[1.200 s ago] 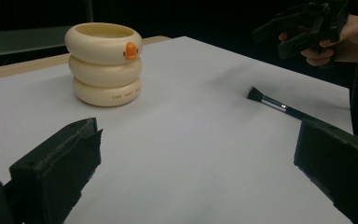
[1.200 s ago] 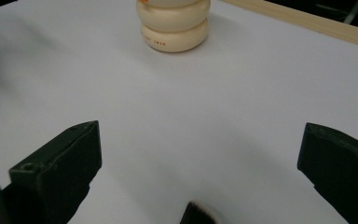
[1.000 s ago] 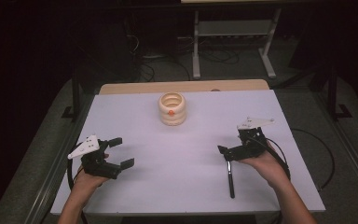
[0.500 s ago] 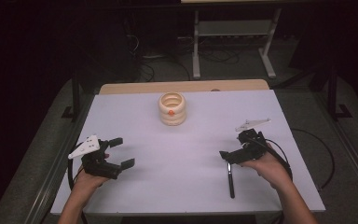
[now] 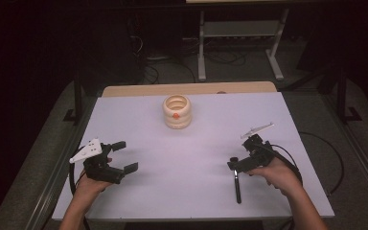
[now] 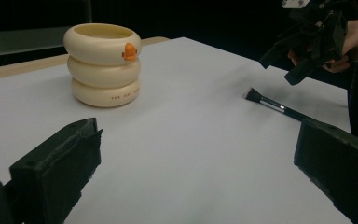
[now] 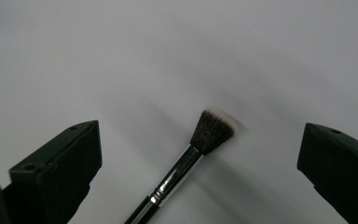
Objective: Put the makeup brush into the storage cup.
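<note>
A cream holder (image 5: 177, 111) made of three stacked rings, with a small orange mark, stands at the table's far middle; it also shows as the holder (image 6: 103, 63) in the left gripper view. A black makeup brush (image 5: 237, 186) with a silver ferrule lies flat at the near right. My right gripper (image 5: 240, 155) hangs open just over its bristle end. In the right gripper view the brush head (image 7: 212, 130) lies on the table between the wide-apart jaws of the right gripper (image 7: 200, 140). My left gripper (image 5: 126, 156) is open and holds nothing at the near left.
A white sheet (image 5: 187, 158) covers the table, with a wooden strip (image 5: 187, 89) along its far edge. The left gripper view shows the brush (image 6: 272, 105) and the right gripper (image 6: 282, 65) across the table. A metal stand (image 5: 239, 33) is on the dark floor beyond.
My right gripper has moved slightly nearer and lower, over the brush's bristle end. The left gripper, the brush and the holder have not moved.
</note>
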{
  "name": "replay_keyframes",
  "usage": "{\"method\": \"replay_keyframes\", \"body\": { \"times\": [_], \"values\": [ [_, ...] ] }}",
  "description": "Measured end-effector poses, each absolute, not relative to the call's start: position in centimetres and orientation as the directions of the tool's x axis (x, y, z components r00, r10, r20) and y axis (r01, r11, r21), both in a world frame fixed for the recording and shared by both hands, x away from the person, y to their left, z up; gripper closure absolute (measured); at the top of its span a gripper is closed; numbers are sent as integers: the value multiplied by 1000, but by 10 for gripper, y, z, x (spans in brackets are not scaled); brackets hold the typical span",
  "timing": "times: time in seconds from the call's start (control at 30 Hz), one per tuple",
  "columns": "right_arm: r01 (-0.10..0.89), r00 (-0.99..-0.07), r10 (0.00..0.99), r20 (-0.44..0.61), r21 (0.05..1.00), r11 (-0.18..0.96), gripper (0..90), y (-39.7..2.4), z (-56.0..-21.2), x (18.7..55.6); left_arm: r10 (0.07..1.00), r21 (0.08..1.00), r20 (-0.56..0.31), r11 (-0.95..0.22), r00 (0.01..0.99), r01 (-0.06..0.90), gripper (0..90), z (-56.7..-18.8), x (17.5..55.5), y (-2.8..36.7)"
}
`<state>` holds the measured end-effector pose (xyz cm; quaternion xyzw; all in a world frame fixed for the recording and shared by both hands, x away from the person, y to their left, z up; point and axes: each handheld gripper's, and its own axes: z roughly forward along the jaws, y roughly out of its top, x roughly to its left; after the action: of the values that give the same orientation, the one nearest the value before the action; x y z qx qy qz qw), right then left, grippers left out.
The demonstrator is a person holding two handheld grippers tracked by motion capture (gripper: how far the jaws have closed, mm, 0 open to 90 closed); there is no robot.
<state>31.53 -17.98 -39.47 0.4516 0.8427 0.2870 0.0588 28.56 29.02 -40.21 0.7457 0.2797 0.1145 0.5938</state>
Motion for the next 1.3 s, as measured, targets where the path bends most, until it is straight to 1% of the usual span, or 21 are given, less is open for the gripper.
{"method": "replay_keyframes", "body": {
  "times": [0.1,0.17,0.3,0.33,0.53,0.6,0.73,0.8,0.83,0.97,1.0,1.07,1.17,1.2,1.23,1.3],
  "values": [
    [729,-585,796,154,531,433,47,-179,-395,314,553,950,-161,-138,818,280,0,-402,286,290],
    [742,-584,794,169,508,438,61,-178,-396,314,552,950,-160,-139,818,279,0,-402,286,290],
    [752,-582,793,179,490,442,83,-177,-398,313,551,951,-156,-141,820,276,0,-402,286,290],
    [754,-586,790,180,480,449,123,-177,-399,313,550,951,-157,-140,820,276,0,-402,286,290],
    [768,-588,786,193,440,466,159,-175,-402,313,549,951,-155,-143,821,276,0,-402,285,289],
    [770,-590,783,198,430,472,192,-175,-404,313,549,951,-155,-142,821,275,0,-402,285,289],
    [771,-598,776,200,407,490,223,-174,-405,313,550,951,-155,-142,821,275,0,-402,286,290],
    [771,-598,776,200,407,490,223,-174,-405,313,550,951,-155,-143,821,275,0,-402,285,290],
    [768,-607,770,198,394,504,257,-173,-407,313,549,950,-154,-145,821,276,0,-402,286,289],
    [765,-614,765,195,385,516,280,-172,-409,313,549,950,-155,-144,821,276,0,-402,286,289],
    [762,-618,763,187,379,525,311,-172,-410,313,550,950,-155,-145,821,277,0,-402,286,289],
    [763,-618,763,188,374,527,321,-171,-410,313,550,950,-154,-146,821,276,0,-402,286,289],
    [762,-624,759,185,358,540,366,-170,-411,312,550,950,-155,-145,820,276,0,-402,286,289],
    [762,-624,759,185,358,540,366,-170,-411,312,550,950,-155,-145,820,276,0,-402,286,289],
    [758,-629,757,179,356,546,392,-169,-412,312,551,950,-156,-143,820,277,0,-402,285,289],
    [757,-631,755,176,351,551,405,-169,-412,312,551,950,-156,-143,820,278,0,-402,285,289]
  ]
}}
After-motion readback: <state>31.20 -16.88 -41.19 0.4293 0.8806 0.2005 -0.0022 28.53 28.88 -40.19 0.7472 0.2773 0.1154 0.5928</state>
